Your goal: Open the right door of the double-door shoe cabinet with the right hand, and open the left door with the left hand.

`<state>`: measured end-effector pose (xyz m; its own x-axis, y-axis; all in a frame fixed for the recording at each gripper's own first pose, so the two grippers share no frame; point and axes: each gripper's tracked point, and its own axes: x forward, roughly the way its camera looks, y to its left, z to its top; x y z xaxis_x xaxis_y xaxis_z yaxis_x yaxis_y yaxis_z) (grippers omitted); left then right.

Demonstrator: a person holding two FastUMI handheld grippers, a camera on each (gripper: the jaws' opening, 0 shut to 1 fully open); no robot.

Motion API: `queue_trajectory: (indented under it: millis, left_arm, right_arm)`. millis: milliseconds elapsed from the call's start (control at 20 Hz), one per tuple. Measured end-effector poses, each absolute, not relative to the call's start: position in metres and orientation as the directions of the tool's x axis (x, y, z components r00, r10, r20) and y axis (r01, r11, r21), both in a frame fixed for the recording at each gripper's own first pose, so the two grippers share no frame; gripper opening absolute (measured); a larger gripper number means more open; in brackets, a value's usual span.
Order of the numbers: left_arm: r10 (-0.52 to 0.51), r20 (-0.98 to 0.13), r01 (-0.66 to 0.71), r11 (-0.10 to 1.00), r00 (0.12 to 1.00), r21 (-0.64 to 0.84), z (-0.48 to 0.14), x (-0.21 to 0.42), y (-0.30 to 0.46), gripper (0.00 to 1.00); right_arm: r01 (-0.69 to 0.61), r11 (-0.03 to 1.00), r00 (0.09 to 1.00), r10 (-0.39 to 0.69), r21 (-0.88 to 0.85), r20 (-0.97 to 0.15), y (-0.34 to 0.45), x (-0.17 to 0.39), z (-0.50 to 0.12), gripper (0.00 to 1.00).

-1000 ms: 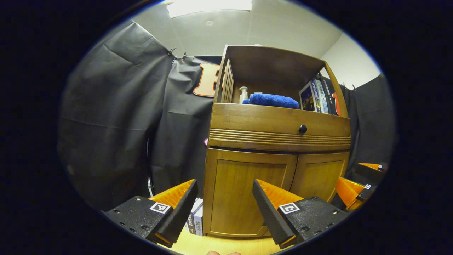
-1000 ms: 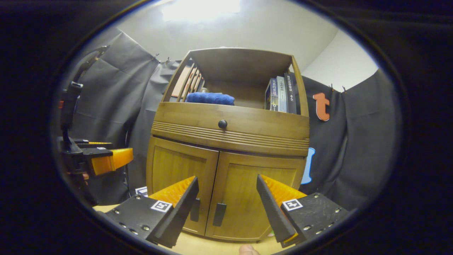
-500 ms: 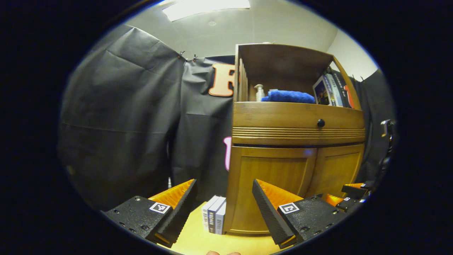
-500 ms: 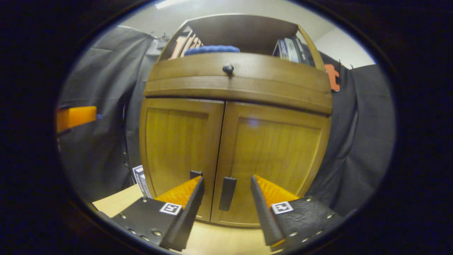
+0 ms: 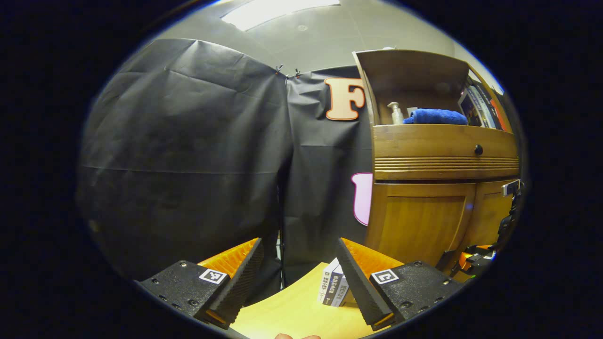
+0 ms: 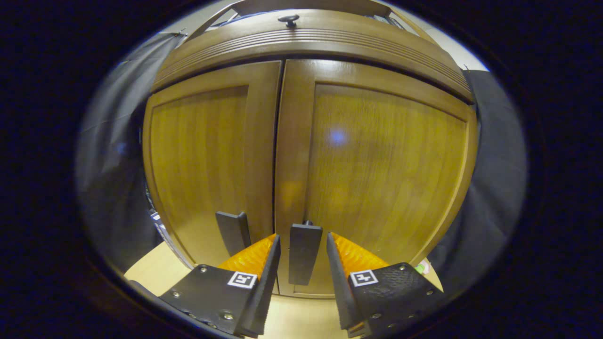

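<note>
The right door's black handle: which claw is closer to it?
Right. The right claw has the right door handle between its open fingers; the left claw hangs off beside the cabinet.

You see a blue towel (image 5: 435, 117) beside a pump bottle (image 5: 396, 113); boxes (image 5: 335, 289) stand on the yellow floor (image 5: 301, 313).

Nothing can be read with confidence. The small stack of white and dark-spined books (image 5: 333, 288) standing on the light wooden floor beside the brown wooden cabinet (image 5: 443, 155) carries printed lines on its spines, too small and blurred to make out. The row of upright books (image 5: 481, 102) on the cabinet's open top shelf shows coloured covers whose lettering is likewise illegible. The square black-and-white coded markers (image 6: 241, 279) on the black finger mounts are patterns, not text.
</note>
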<state>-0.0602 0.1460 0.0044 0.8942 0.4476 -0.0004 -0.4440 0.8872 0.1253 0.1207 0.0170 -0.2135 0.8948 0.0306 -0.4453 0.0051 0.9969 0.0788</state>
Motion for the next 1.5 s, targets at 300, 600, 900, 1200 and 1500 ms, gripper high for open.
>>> queue_trajectory:
  millis: [300, 600, 900, 1200, 1500]
  left_arm:
    - [0.453, -0.014, -0.447, 0.885, 0.892, 0.131, 0.0, -0.06, 0.145, 0.92]
    - [0.402, -0.028, -0.395, 0.91, 0.915, 0.127, -0.004, -0.054, 0.13, 0.92]
    - [0.339, -0.054, -0.331, 0.936, 0.939, 0.123, -0.012, -0.051, 0.109, 0.95]
    - [0.258, -0.076, -0.247, 0.96, 0.963, 0.129, -0.02, -0.046, 0.081, 0.92]
    - [0.166, -0.097, -0.155, 0.981, 0.981, 0.115, -0.029, -0.034, 0.051, 0.96]
  right_arm:
    - [0.076, 0.994, 0.903, -0.033, 0.084, -0.429, 0.009, 0.124, -0.212, 0.33]
    - [0.124, 0.987, 0.901, -0.068, 0.105, -0.428, 0.005, 0.109, -0.21, 0.28]
    - [0.117, 0.988, 0.906, -0.063, 0.105, -0.419, -0.004, 0.071, -0.199, 0.28]
    - [0.122, 0.985, 0.905, -0.061, 0.119, -0.422, -0.017, 0.038, -0.193, 0.25]
    - [0.155, 0.982, 0.9, -0.096, 0.106, -0.425, -0.033, 0.007, -0.191, 0.25]
